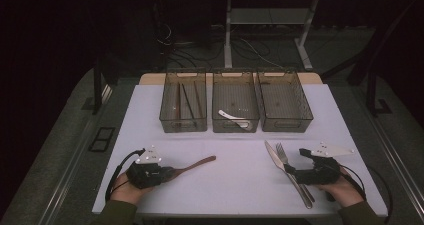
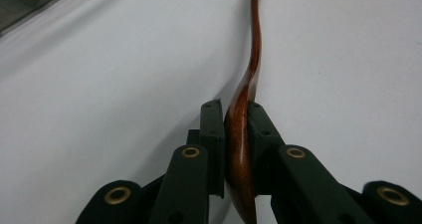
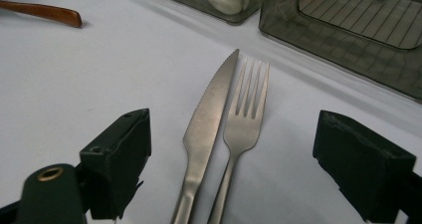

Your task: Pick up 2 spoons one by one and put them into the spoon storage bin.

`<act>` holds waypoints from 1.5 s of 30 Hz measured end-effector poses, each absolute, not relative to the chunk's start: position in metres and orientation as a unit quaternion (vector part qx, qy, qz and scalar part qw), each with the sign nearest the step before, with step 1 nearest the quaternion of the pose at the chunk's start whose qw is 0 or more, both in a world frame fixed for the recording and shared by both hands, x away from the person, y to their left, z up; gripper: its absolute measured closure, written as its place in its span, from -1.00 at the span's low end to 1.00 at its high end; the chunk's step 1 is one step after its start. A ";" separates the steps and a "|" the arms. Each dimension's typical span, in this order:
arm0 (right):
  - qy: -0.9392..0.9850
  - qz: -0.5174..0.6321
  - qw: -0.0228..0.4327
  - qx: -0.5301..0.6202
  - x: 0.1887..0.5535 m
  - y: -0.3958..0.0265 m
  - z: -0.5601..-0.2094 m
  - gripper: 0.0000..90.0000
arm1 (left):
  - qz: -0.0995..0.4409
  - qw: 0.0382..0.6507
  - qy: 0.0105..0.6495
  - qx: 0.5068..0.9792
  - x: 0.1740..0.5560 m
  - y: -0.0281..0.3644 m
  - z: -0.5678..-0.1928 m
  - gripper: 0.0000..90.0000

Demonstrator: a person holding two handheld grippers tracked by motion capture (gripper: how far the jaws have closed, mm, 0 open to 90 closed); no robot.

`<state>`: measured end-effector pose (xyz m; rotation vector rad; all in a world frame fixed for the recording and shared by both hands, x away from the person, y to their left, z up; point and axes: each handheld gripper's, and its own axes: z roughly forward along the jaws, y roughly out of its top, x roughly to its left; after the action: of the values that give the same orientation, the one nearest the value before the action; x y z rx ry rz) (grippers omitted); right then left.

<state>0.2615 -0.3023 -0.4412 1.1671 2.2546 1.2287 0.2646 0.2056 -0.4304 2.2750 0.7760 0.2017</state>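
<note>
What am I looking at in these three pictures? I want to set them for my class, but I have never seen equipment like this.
A person sits at a white table and holds a hand-operated gripper, a tool with two black jaws, in each hand. One picture looks down from above. The other two come from cameras that ride on the grippers and look along their jaws.

The left gripper is shut on the wide end of a brown wooden spoon lying on the table. The right gripper is open, with a steel knife and fork lying side by side between its jaws, not gripped.

Farther back stand three clear bins: the left one holds dark sticks, the middle one a white utensil.
</note>
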 end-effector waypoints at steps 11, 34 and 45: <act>0.793 0.432 0.153 0.402 0.261 -0.298 -0.442 -0.74 | 0.083 0.384 0.299 0.870 0.265 0.205 -0.425 0.79; 0.793 0.432 0.152 0.403 0.262 -0.298 -0.443 -0.74 | 0.105 0.425 0.294 0.850 0.280 0.178 -0.406 0.79; 0.791 0.434 0.155 0.403 0.262 -0.298 -0.442 -0.74 | 0.113 0.435 0.290 0.845 0.294 0.157 -0.395 0.80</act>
<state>0.2618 -0.2982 -0.4422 1.1558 2.2649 1.2435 0.2943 0.1566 -0.3948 2.1029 0.7227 0.2814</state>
